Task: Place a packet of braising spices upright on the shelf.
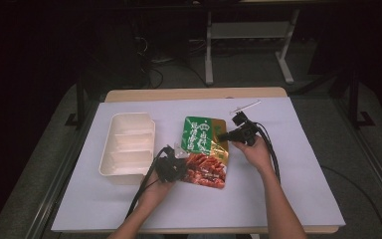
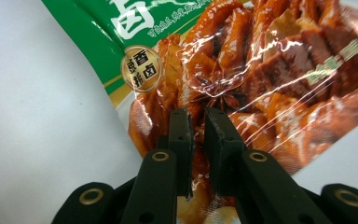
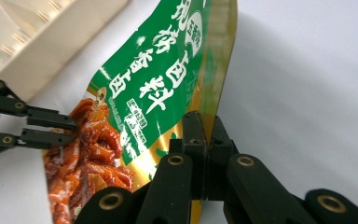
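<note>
A food pouch (image 1: 205, 144), green on top with a red picture of braised meat below, lies mid-table. My left gripper (image 1: 175, 164) is shut on its red lower left edge; in the left gripper view the film of the pouch (image 2: 261, 60) sits pinched between the jaws of the left gripper (image 2: 196, 122). My right gripper (image 1: 225, 135) is shut on the gold right edge of the pouch (image 3: 154, 84), its jaws pressed tight together at the right gripper (image 3: 206, 122). In the right gripper view, the left gripper (image 3: 73, 129) reaches in from the left.
A white compartment tray (image 1: 103, 160) stands left of the pouch, seen also as the tray (image 3: 42, 42) in the right gripper view. A thin white strip (image 1: 245, 106) lies near the table's far edge. A white sheet (image 1: 288, 194) covers the table.
</note>
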